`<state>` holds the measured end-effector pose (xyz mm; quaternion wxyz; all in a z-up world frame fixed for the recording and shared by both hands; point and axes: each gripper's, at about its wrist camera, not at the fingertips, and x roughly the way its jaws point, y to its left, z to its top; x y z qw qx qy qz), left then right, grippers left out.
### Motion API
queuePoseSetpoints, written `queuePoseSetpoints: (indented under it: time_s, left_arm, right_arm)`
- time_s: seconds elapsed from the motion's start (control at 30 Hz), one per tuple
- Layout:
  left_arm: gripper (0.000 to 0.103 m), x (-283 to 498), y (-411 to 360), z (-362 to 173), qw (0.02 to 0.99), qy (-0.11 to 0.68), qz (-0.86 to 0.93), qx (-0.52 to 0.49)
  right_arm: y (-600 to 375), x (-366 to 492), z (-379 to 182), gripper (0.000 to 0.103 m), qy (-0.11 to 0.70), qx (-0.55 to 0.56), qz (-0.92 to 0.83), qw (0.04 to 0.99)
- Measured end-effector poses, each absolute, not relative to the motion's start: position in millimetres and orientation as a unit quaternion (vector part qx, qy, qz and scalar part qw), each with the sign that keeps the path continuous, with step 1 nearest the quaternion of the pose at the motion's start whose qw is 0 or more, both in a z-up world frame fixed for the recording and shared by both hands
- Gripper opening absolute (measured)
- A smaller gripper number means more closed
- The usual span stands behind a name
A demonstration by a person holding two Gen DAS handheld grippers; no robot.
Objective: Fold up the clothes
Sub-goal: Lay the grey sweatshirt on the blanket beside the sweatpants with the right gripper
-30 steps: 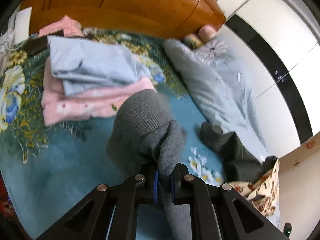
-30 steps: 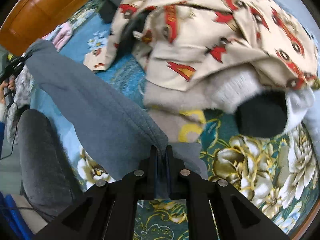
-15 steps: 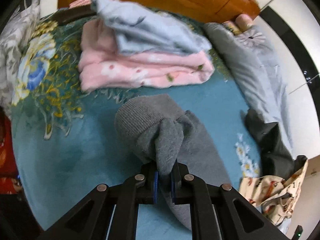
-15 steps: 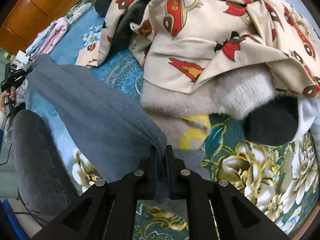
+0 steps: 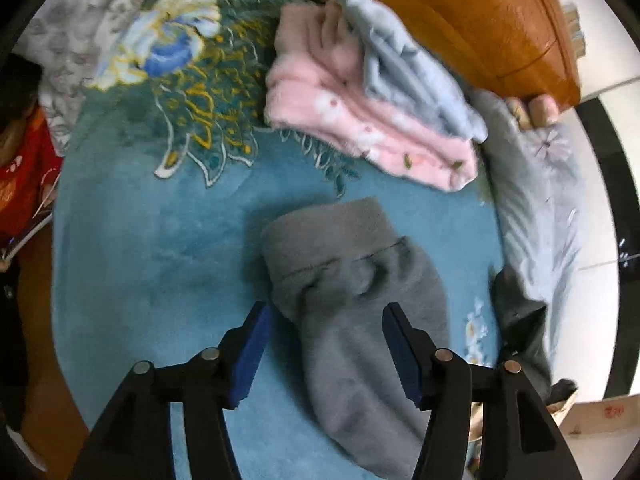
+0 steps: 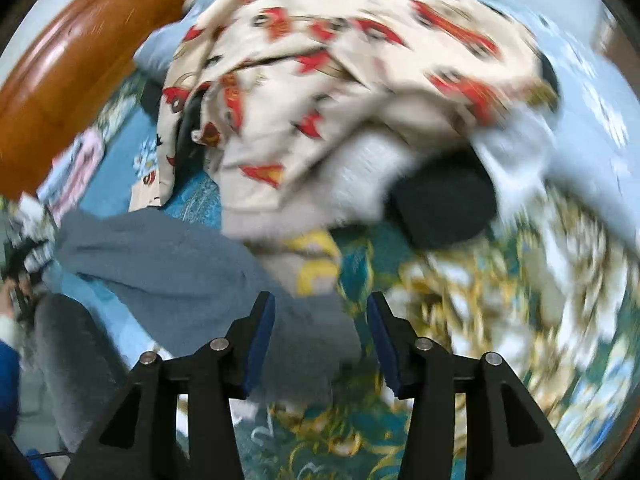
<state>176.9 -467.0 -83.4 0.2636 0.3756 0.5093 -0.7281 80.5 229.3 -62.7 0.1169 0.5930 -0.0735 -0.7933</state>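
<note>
Both the left gripper (image 5: 324, 318) and right gripper (image 6: 320, 312) are gaping wide over the grey garment (image 5: 352, 280). Only the right wrist view is showing the cream printed pile (image 6: 340, 80); the left is showing open blue blanket (image 5: 152, 260).

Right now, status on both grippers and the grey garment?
Left gripper open, right gripper open. Grey garment flat on the blue blanket, between both jaws, unheld. Printed clothes pile beyond the right gripper.
</note>
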Motion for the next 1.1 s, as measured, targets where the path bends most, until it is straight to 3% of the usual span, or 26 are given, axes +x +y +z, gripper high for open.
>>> queuePoseSetpoints:
  time_s: [0.1,0.23,0.47,0.5,0.53,0.63,0.87,1.1]
  left_arm:
    - [0.062,171.3,-435.8,-53.0,0.223,0.518,-0.757,0.331]
    - [0.065,145.3,-377.0,-24.9,0.14,0.51,-0.791,0.308]
    - [0.065,71.6,-233.2,-60.9,0.005,0.492,-0.774,0.399]
    - [0.065,66.4,-218.7,-66.1,-0.002,0.486,-0.772,0.41]
    - [0.065,63.4,-207.1,-69.7,-0.004,0.478,-0.773,0.417]
    - [0.065,58.0,-180.1,-87.4,-0.007,0.47,-0.768,0.435]
    - [0.065,58.3,-148.7,-115.2,-0.006,0.463,-0.749,0.474]
    - [0.065,67.6,-159.0,-122.2,0.018,0.493,-0.735,0.465]
  right_arm:
    - [246.8,108.1,-84.2,0.061,-0.134,0.605,-0.776,0.117]
    - [239.1,129.8,-107.4,0.062,-0.155,0.613,-0.762,0.143]
    - [229.8,119.6,-108.1,0.061,-0.134,0.578,-0.795,0.126]
    - [228.7,119.2,-105.0,0.048,-0.131,0.576,-0.797,0.13]
    - [226.5,118.9,-101.2,0.024,-0.124,0.575,-0.798,0.133]
    - [210.4,121.3,-88.5,0.006,-0.088,0.568,-0.806,0.144]
    - [136.0,130.8,-67.9,0.006,-0.037,0.533,-0.802,0.267]
    - [173.5,109.9,-100.0,0.006,-0.017,0.547,-0.821,0.165]
